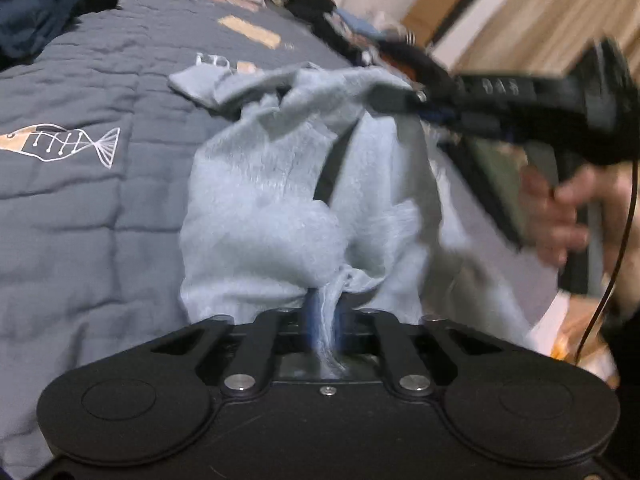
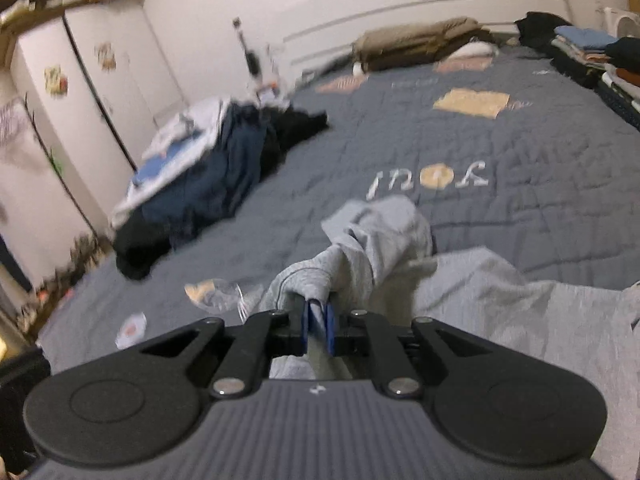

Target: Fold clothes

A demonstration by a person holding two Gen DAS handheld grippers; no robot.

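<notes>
A bedroom with white walls is surrounding a bed under a grey-blue quilt (image 2: 520, 168) stitched with patches and a fish. The left gripper (image 1: 325, 320) is pinching a bunched fold of the light grey garment (image 1: 272, 200), its jaws pressed together on the cloth. The right gripper (image 2: 318, 326) is likewise clamping a fold of that garment between blue pads (image 2: 330, 330). The garment is hanging stretched between the two grippers, above the quilt, and draping away beyond each. A hand (image 1: 560, 216) is gripping the right tool's handle. Beyond the right gripper, to its left, a heap of dark clothes (image 2: 224, 176) is lying; folded stacks (image 2: 592, 52) are sitting far right.
</notes>
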